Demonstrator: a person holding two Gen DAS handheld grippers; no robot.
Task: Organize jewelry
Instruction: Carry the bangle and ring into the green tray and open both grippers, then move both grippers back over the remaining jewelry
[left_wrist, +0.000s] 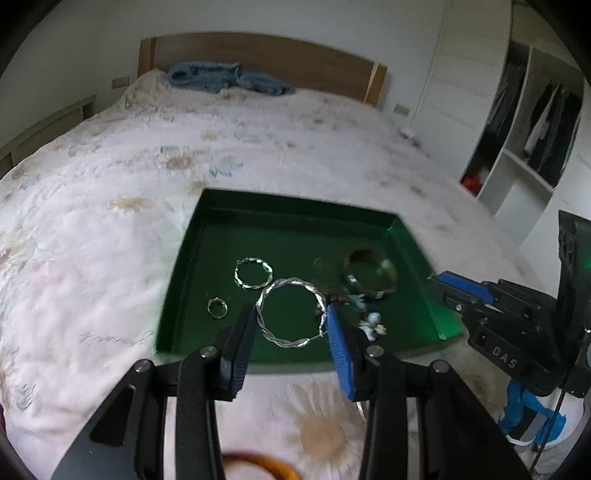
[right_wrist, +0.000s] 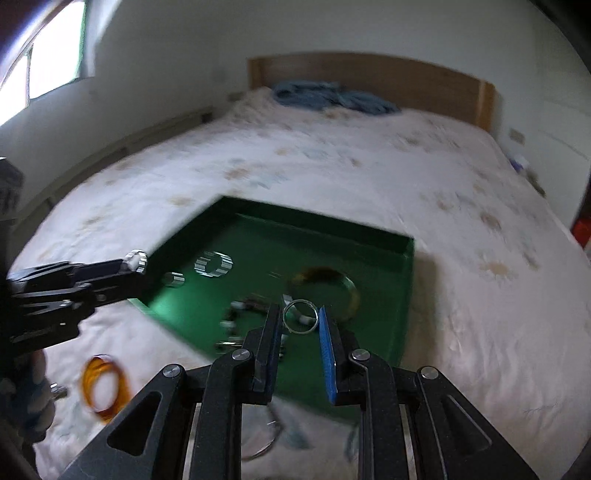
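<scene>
On the flowered bedspread (left_wrist: 110, 177) lay a shallow green tray (left_wrist: 221, 229), and both wrist views looked down into it from opposite sides. The left wrist view showed the left gripper (left_wrist: 291, 321) clenched on a large twisted silver bangle (left_wrist: 290, 314), its pads pressing the hoop from either side just above the tray's near part. That view alone made the tray's contents clear: a smaller twisted silver hoop (left_wrist: 253, 273) beside the held bangle, a small silver ring (left_wrist: 217, 307) to its left, a dark greenish bangle (left_wrist: 369, 273) toward the right wall, and a small pale charm (left_wrist: 371, 325) near the right finger. It also showed an open wardrobe (left_wrist: 524, 129) at the right and the right gripper (left_wrist: 436, 278) only from the side at the tray's corner, so its grip could not be read there. The right wrist view supplied that: the right gripper (right_wrist: 300, 317) was closed on a plain silver ring (right_wrist: 300, 317), held upright between its pads over the tray's near half. The same view revealed an amber bangle (right_wrist: 105, 387) lying on the bedspread outside the tray, which the left view caught only as a blurred orange arc at its bottom edge, plus a window (right_wrist: 48, 62) at upper left. The blue cloth (right_wrist: 332, 96) by the headboard (right_wrist: 369, 70) appeared in both.
</scene>
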